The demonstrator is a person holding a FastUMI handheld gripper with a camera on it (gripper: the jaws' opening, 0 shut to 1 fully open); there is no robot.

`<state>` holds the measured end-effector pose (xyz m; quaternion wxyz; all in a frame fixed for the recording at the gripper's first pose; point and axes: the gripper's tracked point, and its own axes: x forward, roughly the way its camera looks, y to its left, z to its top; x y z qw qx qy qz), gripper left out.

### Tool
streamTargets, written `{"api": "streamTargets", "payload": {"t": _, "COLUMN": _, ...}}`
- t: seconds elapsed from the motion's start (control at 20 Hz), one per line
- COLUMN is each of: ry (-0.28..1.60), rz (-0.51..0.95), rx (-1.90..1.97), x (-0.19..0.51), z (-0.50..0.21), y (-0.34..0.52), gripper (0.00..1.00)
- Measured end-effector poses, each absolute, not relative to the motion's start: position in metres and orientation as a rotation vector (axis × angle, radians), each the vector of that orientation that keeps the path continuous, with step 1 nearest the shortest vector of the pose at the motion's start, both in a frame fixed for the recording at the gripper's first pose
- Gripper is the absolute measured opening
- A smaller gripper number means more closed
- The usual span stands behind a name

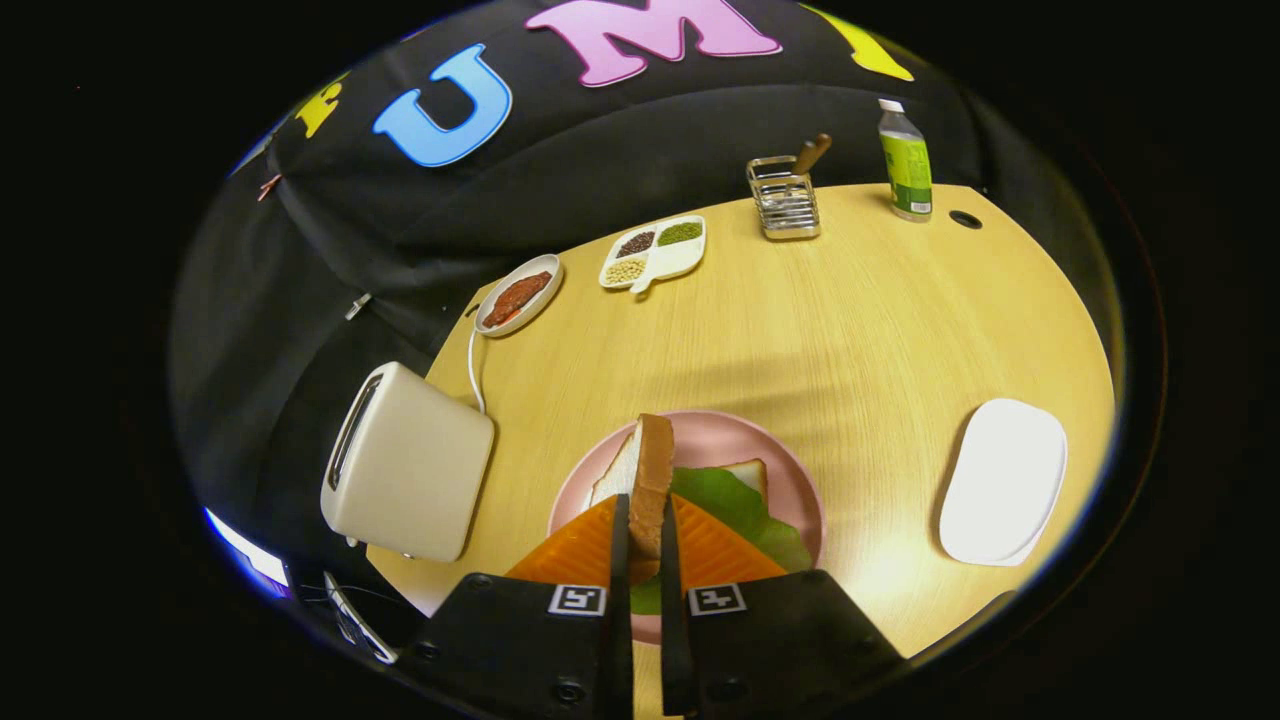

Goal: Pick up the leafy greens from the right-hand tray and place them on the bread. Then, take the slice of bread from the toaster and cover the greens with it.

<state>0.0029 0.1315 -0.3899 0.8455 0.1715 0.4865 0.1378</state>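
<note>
Gripper view: the gripper (641, 545) has its fingers drawn close, both pressing the sides of a slice of bread (650, 480) held on edge, crust upward, standing up from between them. Slice hangs over a pink plate (790, 475), just ahead of the fingers. On the plate: leafy greens (735, 505) lying over a second bread slice (750, 472) (only a corner of it peeks out beyond the leaf). Left of the plate, a pale toaster (405, 460) tipped in view, its white cord (472, 370) running back. Right of the plate, well apart, a white tray (1003, 482), bare. Surface is a light wooden table (850, 330). At the far edge: small oval dish (518, 295) with something reddish-brown, a divided dish (655, 252) of grains, a wire rack (784, 198) with a wooden handle, a green-labelled bottle (906, 160). Black cloth wall behind.
</note>
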Motion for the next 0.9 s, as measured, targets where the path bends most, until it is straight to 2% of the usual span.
{"api": "streamTargets", "payload": {"t": 0.05, "ry": 1.044, "rz": 0.263, "rx": 0.342, "x": 0.002, "z": -0.397, "y": 0.122, "gripper": 0.19}}
{"api": "streamTargets", "payload": {"t": 0.15, "ry": 1.043, "rz": 0.224, "rx": 0.319, "x": 0.003, "z": -0.402, "y": 0.108, "gripper": 0.32}}
{"api": "streamTargets", "payload": {"t": 0.35, "ry": 1.036, "rz": 0.174, "rx": 0.279, "x": 0.002, "z": -0.404, "y": 0.089, "gripper": 0.45}}
{"api": "streamTargets", "payload": {"t": 0.55, "ry": 1.018, "rz": 0.144, "rx": 0.26, "x": 0.001, "z": -0.394, "y": 0.074, "gripper": 1.0}}
{"api": "streamTargets", "payload": {"t": 0.9, "ry": 0.923, "rz": 0.122, "rx": 0.188, "x": 0.005, "z": -0.347, "y": 0.053, "gripper": 0.99}}
